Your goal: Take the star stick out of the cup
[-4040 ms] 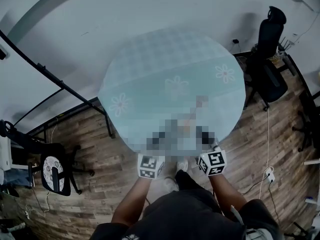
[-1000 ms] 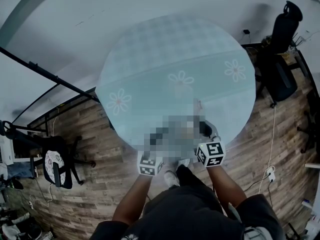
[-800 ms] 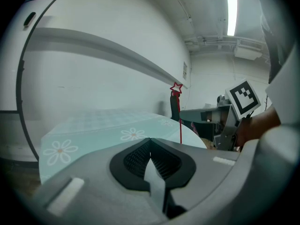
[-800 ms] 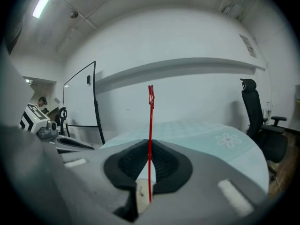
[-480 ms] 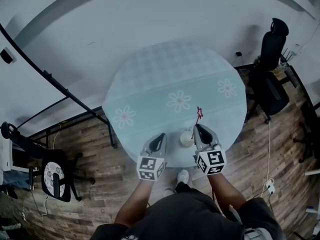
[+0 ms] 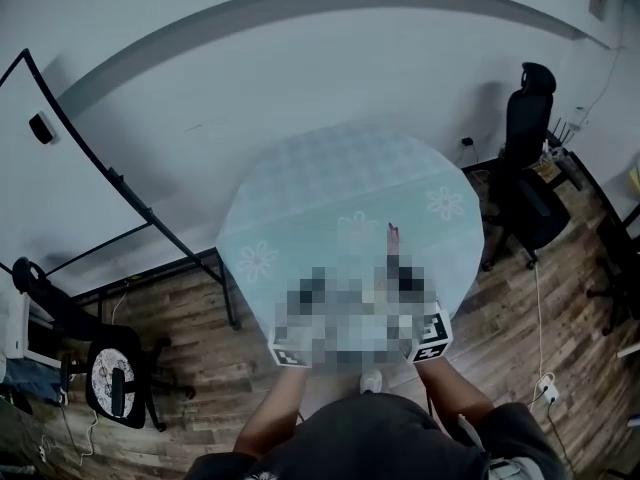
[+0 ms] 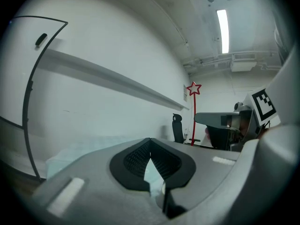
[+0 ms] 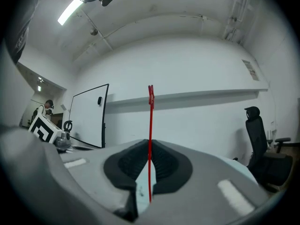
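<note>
Star stick (image 8: 150,125) stands upright, pinched between the closed pads of the right gripper (image 8: 150,143), its star well above the jaws. Left gripper (image 7: 150,143), to its left, is clenched on nothing, at the round table's (image 6: 330,183) near edge.

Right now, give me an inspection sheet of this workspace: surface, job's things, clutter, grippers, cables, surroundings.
Surface: round table under a pale cloth with daisy prints.
Job's things: star stick upright, held in the right gripper; the cup cannot be made out, since a mosaic patch covers that spot in the head view.
Clutter: nothing seen.
Grippers: right gripper fingers shut on the star stick; left gripper fingers shut with nothing between them.
Cables: a cable lies on the floor to the right of the table, leading to what looks like a power strip.
Surroundings: black office chair, whiteboard, wooden floor.
</note>
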### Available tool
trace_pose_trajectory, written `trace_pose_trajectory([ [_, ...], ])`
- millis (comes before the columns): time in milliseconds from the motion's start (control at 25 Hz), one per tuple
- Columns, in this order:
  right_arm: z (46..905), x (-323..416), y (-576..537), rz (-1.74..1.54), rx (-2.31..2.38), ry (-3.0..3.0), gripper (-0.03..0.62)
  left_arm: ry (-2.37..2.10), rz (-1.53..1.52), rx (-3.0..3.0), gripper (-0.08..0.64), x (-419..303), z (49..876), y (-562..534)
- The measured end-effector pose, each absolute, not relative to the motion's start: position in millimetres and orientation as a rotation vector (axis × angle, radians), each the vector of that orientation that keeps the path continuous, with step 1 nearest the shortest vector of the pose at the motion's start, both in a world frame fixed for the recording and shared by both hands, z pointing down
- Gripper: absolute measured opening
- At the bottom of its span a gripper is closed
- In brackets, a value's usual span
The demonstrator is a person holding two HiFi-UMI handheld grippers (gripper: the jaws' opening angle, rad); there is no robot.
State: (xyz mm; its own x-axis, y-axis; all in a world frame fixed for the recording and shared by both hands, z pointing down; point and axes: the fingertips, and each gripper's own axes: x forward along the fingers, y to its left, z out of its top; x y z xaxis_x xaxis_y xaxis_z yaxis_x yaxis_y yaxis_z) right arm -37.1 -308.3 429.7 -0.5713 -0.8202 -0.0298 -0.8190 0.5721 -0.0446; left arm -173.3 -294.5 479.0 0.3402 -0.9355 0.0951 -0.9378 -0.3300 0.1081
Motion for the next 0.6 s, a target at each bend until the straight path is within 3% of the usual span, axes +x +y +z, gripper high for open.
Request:
trace_pose_trajectory([
  [600, 395.7, -49.3, -264.7, 0.042, -1.394, 2.714, 0.02, -1.744, 0.003, 2.527, 0.006, -162.4, 445.2, -251.9],
])
